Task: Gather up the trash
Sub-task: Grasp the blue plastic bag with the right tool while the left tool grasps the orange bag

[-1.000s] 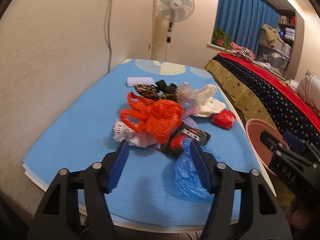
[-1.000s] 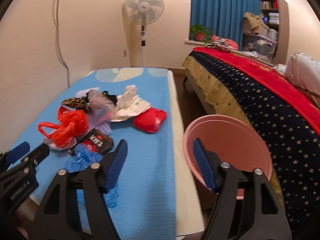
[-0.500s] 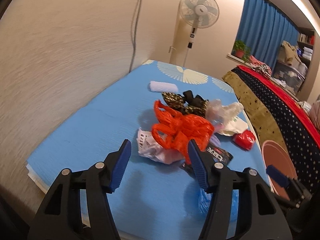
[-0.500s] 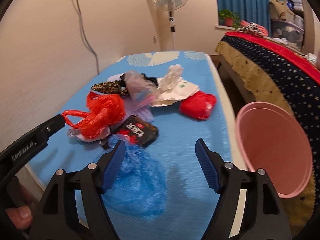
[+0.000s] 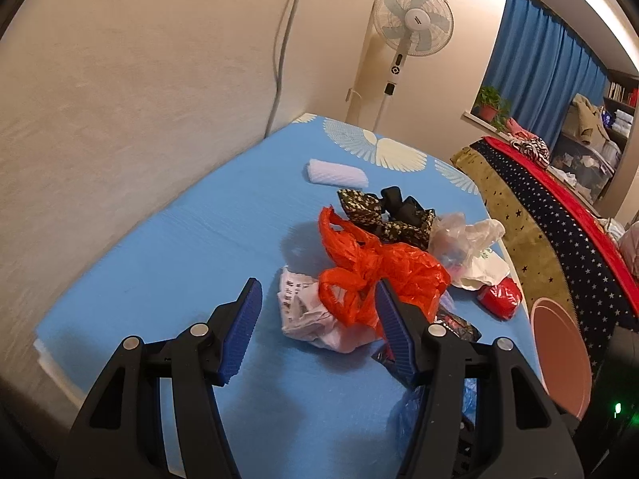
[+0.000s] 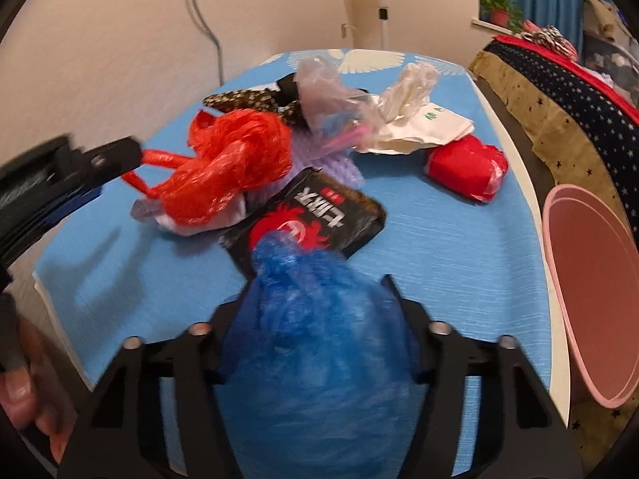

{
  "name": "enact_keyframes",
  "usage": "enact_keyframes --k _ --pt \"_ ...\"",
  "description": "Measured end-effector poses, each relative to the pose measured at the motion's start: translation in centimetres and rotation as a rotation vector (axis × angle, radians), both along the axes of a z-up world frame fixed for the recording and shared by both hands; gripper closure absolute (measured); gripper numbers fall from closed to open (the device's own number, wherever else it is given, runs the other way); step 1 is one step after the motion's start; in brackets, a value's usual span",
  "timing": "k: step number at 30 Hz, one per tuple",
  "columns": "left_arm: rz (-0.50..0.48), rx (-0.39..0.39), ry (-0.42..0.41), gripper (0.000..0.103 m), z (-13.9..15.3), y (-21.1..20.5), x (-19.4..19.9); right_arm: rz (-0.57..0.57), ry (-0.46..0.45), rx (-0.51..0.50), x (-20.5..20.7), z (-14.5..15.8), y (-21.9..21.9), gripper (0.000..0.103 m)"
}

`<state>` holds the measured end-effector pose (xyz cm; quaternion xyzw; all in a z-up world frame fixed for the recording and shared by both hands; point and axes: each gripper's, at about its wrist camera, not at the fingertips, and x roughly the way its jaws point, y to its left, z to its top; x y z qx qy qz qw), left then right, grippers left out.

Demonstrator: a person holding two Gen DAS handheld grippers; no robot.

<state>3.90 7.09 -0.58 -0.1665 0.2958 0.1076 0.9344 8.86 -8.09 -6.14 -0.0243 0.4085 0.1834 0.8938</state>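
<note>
Against the wall on the left lies a blue mat (image 5: 167, 263) with a heap of trash on it. The left gripper (image 5: 315, 327) hovers over the mat's near part, its jaws standing fairly wide with nothing pressed between them; a crumpled white paper (image 5: 303, 311) and the orange plastic bag (image 5: 375, 275) lie just beyond its blue pads (image 5: 243, 331). Farther off are a white roll (image 5: 337, 171), a dark patterned wrapper (image 5: 383, 215) and a clear bag (image 5: 459, 235). To the right of the orange bag lies a black snack packet (image 6: 315, 215), and near it the right gripper (image 6: 315, 319) is closing its jaws around a crumpled blue plastic bag (image 6: 315, 343) that fills the gap between them. Farther right sit a white bag (image 6: 419, 127) and a red wrapper (image 6: 463, 167). Off the mat's right edge stands a pink bin (image 6: 591, 287), beside a starred bedspread (image 6: 559, 92).
</note>
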Motion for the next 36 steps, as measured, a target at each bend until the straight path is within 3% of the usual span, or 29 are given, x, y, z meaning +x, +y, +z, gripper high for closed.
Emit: enact_keyframes --k 3,6,12,18,27,30,32,36 --pt "-0.019 -0.029 0.004 0.045 -0.4 -0.2 0.8 0.024 -0.011 0.003 -0.3 0.6 0.0 0.083" --pt "-0.035 -0.04 0.003 0.045 -0.6 -0.5 1.3 0.018 -0.028 0.033 -0.7 1.4 -0.8 0.091" --pt "-0.062 -0.073 0.024 0.045 -1.3 -1.0 2.5 -0.061 -0.077 0.089 -0.8 3.5 -3.5 0.092" --pt "-0.107 -0.034 0.027 0.045 -1.1 -2.5 2.9 -0.134 -0.077 0.107 -0.4 3.9 -5.5 0.092" --pt "-0.144 0.001 0.129 0.045 -2.7 -3.7 3.5 -0.201 -0.059 0.135 0.1 3.5 -7.5 0.092" --pt "-0.152 -0.01 0.134 0.059 -2.8 -3.7 3.2 -0.207 -0.073 0.131 -0.1 3.9 -7.9 0.092" --pt "-0.163 -0.013 0.129 0.08 -2.7 -3.8 3.0 -0.212 -0.082 0.129 -0.4 4.2 -8.1 0.092" --pt "-0.191 -0.017 0.113 0.089 -2.3 -4.1 2.4 -0.225 -0.103 0.134 -1.0 5.1 -8.8 0.092"
